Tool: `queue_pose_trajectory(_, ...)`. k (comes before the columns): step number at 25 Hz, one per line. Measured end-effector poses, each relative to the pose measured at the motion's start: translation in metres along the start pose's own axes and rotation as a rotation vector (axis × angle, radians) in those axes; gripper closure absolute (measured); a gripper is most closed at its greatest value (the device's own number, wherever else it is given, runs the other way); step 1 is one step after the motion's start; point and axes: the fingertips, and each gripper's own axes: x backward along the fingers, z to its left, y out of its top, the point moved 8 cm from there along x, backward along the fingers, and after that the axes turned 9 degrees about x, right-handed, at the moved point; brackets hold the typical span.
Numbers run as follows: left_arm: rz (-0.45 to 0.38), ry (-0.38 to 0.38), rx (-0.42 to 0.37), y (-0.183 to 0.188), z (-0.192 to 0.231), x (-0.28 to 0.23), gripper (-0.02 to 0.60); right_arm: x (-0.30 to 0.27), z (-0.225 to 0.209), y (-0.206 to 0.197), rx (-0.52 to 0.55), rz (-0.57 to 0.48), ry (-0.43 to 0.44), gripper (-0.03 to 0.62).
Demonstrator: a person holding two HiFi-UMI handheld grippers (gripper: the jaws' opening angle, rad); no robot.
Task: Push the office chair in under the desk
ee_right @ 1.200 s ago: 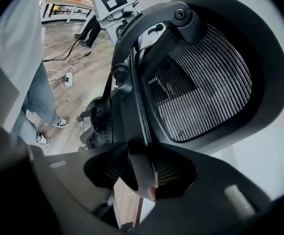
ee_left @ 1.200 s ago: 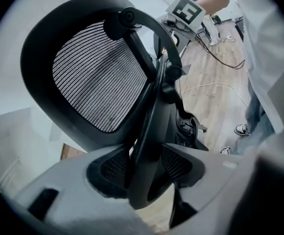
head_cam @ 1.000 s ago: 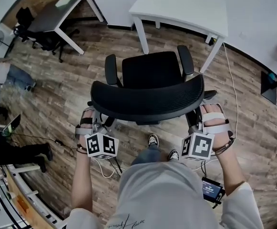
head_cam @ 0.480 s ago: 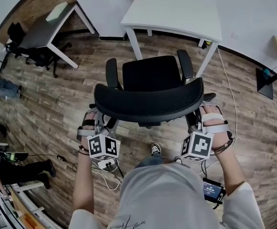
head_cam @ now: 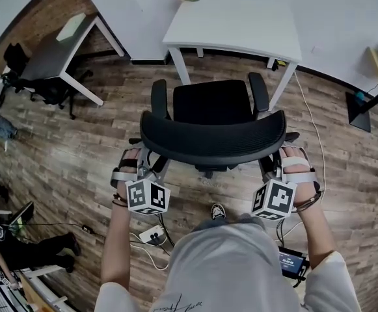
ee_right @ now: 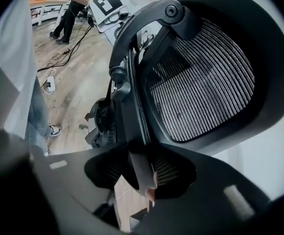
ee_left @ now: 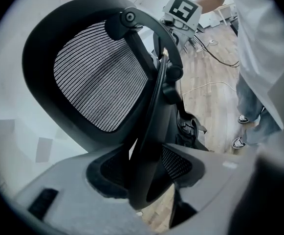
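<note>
A black office chair with a mesh backrest [head_cam: 213, 140] and seat [head_cam: 211, 103] faces the white desk [head_cam: 241, 25], its seat front just short of the desk's front edge. My left gripper [head_cam: 144, 169] is shut on the backrest's left frame bar [ee_left: 149, 126], which runs between its jaws [ee_left: 146, 180]. On the other side, my right gripper [head_cam: 277, 169] is shut on the right frame bar [ee_right: 134, 131], seen between its jaws [ee_right: 142, 173]. Both grippers' fingertips are hidden under the backrest in the head view.
A grey desk [head_cam: 58, 41] with another black chair [head_cam: 42, 86] stands at the upper left. Cables and a power strip [head_cam: 151, 236] lie by my feet. A white cable [head_cam: 315, 122] runs right of the white desk's leg. Someone's dark legs [head_cam: 32, 252] are at the lower left.
The chair and both grippers have moved forward toward the white desk. The gap between the seat and the desk's front edge has shrunk. The person has stepped forward behind it.
</note>
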Motion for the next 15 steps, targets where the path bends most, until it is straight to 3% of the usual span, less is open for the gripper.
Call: queue_pose_trajectory(15,-0.049,-0.032,-0.039,0.002,0.035,-0.041,0.377,-0.025,-0.025,-0.002,-0.039,0.038,0.032,0.428)
